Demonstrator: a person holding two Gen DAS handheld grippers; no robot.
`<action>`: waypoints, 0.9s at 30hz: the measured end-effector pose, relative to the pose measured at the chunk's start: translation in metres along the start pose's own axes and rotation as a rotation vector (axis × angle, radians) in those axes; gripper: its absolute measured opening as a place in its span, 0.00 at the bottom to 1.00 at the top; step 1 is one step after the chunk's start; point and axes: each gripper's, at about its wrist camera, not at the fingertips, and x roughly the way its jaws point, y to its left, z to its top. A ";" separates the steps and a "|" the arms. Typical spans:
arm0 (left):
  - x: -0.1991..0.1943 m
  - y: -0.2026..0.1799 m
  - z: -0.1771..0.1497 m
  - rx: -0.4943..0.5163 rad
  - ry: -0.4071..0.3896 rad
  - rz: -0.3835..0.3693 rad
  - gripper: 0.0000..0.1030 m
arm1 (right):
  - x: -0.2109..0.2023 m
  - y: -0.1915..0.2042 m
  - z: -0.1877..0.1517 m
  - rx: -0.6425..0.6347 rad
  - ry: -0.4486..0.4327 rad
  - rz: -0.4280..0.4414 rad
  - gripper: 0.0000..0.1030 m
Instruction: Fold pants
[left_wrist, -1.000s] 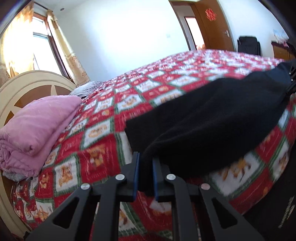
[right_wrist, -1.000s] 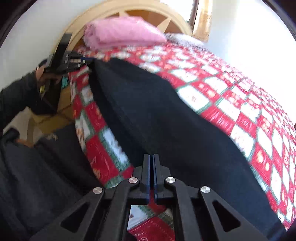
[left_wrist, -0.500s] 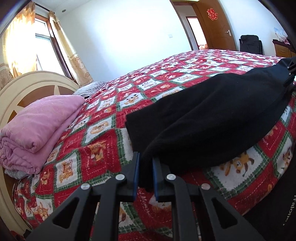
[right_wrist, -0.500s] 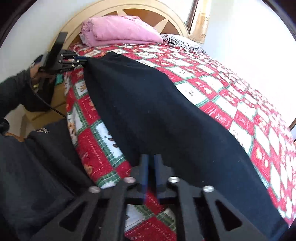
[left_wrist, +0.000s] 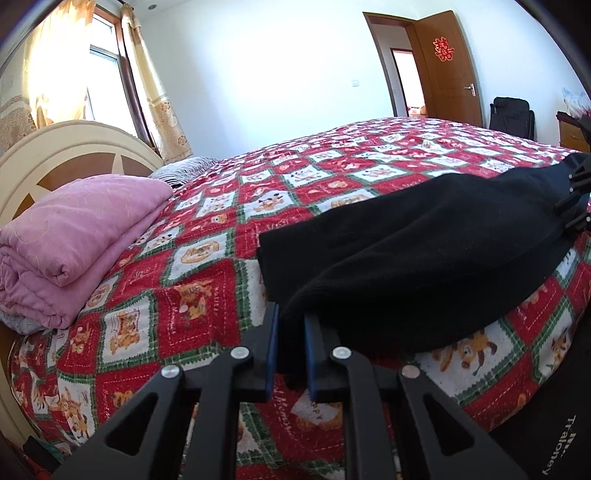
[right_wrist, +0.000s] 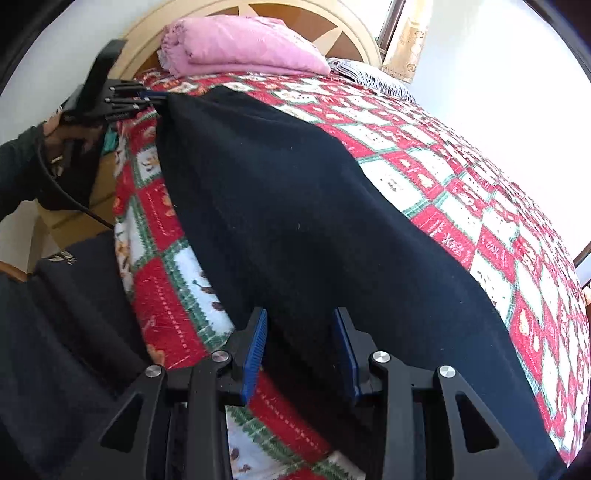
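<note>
Black pants (left_wrist: 424, 258) lie stretched along the near edge of the bed, over the red patchwork bedspread (left_wrist: 207, 302). My left gripper (left_wrist: 290, 321) is shut on one end of them, with dark fabric bunched between its blue pads. At the far right of the left wrist view, my right gripper (left_wrist: 567, 195) sits at the other end. In the right wrist view the pants (right_wrist: 295, 206) run away toward my left gripper (right_wrist: 162, 96), which a hand holds. The right gripper (right_wrist: 299, 325) is opening its jaws. Fabric lies loose between the blue pads, which stand clear of it.
A folded pink quilt (left_wrist: 74, 236) rests against the cream headboard (left_wrist: 66, 147), with a striped pillow (left_wrist: 184, 171) beside it. The person's dark clothing (right_wrist: 55, 332) fills the space beside the bed. A brown door (left_wrist: 447, 70) stands open at the far wall.
The right gripper's jaws, shut on the pants' end a second ago, now stand apart. The left gripper keeps its grip in the same place.
</note>
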 end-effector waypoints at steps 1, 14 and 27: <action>0.000 0.000 0.001 0.000 -0.001 0.002 0.15 | 0.000 0.001 0.000 -0.009 -0.009 -0.007 0.19; 0.007 -0.005 -0.017 0.098 0.007 0.054 0.19 | -0.005 0.017 -0.006 -0.071 0.022 0.036 0.03; -0.035 0.039 -0.022 0.009 0.011 0.173 0.48 | -0.028 0.010 -0.015 -0.030 0.012 0.087 0.21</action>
